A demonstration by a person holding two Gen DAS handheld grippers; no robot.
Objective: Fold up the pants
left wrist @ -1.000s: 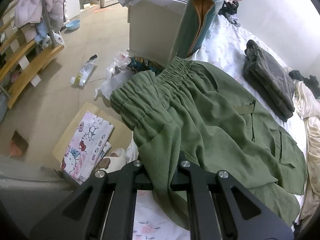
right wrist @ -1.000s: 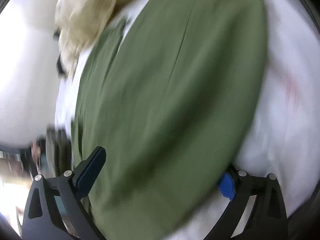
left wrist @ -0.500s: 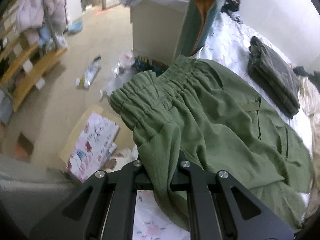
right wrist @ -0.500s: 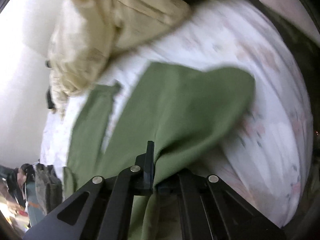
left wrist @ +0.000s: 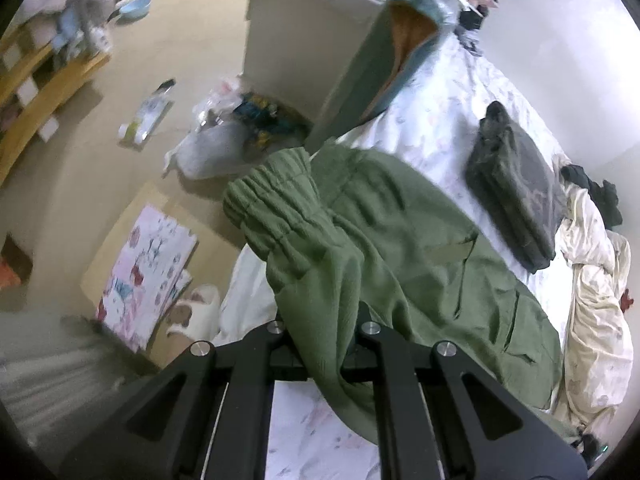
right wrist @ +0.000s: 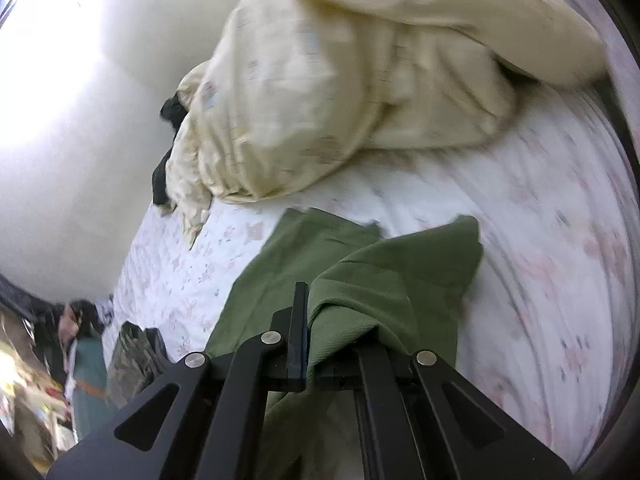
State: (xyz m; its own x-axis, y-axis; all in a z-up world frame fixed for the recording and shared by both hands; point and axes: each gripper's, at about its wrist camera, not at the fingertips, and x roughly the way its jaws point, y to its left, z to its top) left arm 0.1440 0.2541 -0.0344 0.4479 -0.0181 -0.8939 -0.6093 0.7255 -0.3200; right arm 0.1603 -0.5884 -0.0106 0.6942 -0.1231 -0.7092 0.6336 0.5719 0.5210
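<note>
Green pants [left wrist: 392,240] lie spread on a white floral bed sheet [left wrist: 444,120]. The elastic waistband [left wrist: 272,208] is bunched near the bed edge. My left gripper [left wrist: 320,332] is shut on the pants fabric near the waistband. In the right wrist view my right gripper [right wrist: 332,336] is shut on a leg end of the pants [right wrist: 400,276], which is lifted a little above the sheet [right wrist: 540,280].
A folded dark grey garment [left wrist: 516,196] lies on the bed beyond the pants. A cream duvet [right wrist: 360,92] is heaped by the wall. A green-and-orange rolled item [left wrist: 384,64] leans on a white cabinet [left wrist: 288,52]. Floor clutter lies left of the bed.
My right gripper went from open over the pants to shut on the leg end and pulled it up. My left gripper has lifted the waistband side and shifted it right.
</note>
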